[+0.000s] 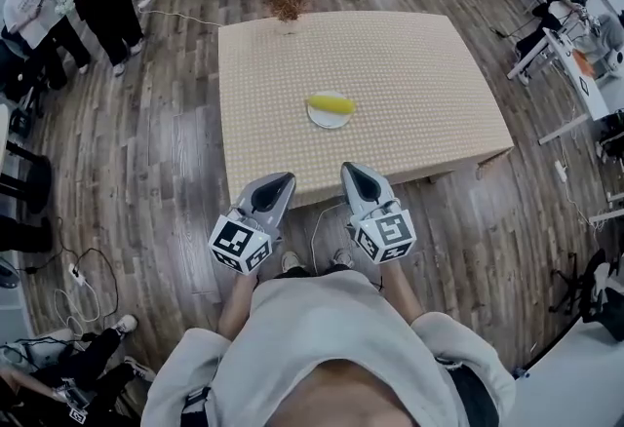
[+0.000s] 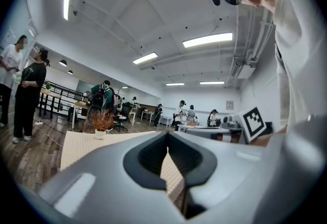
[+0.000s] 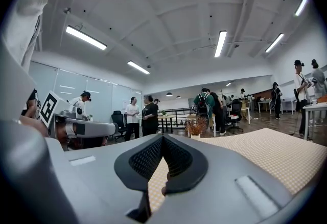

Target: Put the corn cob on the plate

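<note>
Closest to the lens, the left tongs (image 1: pixel 277 185) and right tongs (image 1: pixel 357 175) hang side by side just off the near edge of the surface (image 1: pixel 419 64), over the wooden floor (image 1: pixel 156 172). Out from them, the corn cob (image 1: pixel 331 104) lies on its side across the white plate (image 1: pixel 328 120), which sits near the middle of the surface, somewhat toward the near edge, so the cob looks already placed. It should be light and stiff, with a round body that could roll and bumpy kernels that give some bite. A pinch across its middle, jaws square to its length, seems safest. Both tongs are clenched, pads met with nothing between them, and they touch nothing, well apart from the cob. At the far edge stands a potted dried plant (image 1: pixel 289 0).
</note>
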The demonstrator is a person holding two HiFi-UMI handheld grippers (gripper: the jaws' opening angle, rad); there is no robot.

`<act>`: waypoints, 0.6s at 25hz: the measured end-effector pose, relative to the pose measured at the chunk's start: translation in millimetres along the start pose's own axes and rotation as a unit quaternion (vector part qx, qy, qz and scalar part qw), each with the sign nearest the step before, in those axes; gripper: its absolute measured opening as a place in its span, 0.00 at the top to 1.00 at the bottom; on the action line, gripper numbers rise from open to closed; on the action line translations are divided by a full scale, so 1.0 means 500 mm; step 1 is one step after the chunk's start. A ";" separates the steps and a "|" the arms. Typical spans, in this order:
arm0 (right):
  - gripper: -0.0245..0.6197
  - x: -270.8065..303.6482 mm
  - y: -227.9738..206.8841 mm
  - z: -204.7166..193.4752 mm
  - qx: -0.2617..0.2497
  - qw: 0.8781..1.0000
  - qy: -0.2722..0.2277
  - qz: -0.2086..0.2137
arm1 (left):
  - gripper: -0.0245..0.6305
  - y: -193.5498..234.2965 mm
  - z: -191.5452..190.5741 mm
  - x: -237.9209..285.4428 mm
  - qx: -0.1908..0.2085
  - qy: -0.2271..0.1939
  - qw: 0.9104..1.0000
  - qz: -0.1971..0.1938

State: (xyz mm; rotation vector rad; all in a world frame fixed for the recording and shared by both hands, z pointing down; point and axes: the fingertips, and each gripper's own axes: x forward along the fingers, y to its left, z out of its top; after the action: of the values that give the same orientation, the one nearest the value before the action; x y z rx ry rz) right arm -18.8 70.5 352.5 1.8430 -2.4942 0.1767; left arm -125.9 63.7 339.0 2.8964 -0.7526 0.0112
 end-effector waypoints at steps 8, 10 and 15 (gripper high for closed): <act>0.97 -0.096 -0.051 -0.001 -0.004 1.000 0.001 0.023 | 0.95 -0.096 -0.003 0.034 0.000 -0.001 1.000 0.026; 0.97 -0.111 -0.071 -0.002 -0.004 1.000 0.003 0.023 | 0.95 -0.115 -0.004 0.046 -0.004 -0.002 1.000 0.029; 0.97 -0.133 -0.103 0.004 -0.006 1.000 0.002 0.023 | 0.95 -0.148 0.000 0.066 -0.001 -0.002 1.000 0.030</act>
State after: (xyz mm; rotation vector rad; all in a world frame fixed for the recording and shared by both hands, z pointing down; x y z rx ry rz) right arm 50.1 118.3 347.6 1.7805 -2.5303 0.1663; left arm -61.2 111.5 329.7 2.8719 -0.8405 0.0104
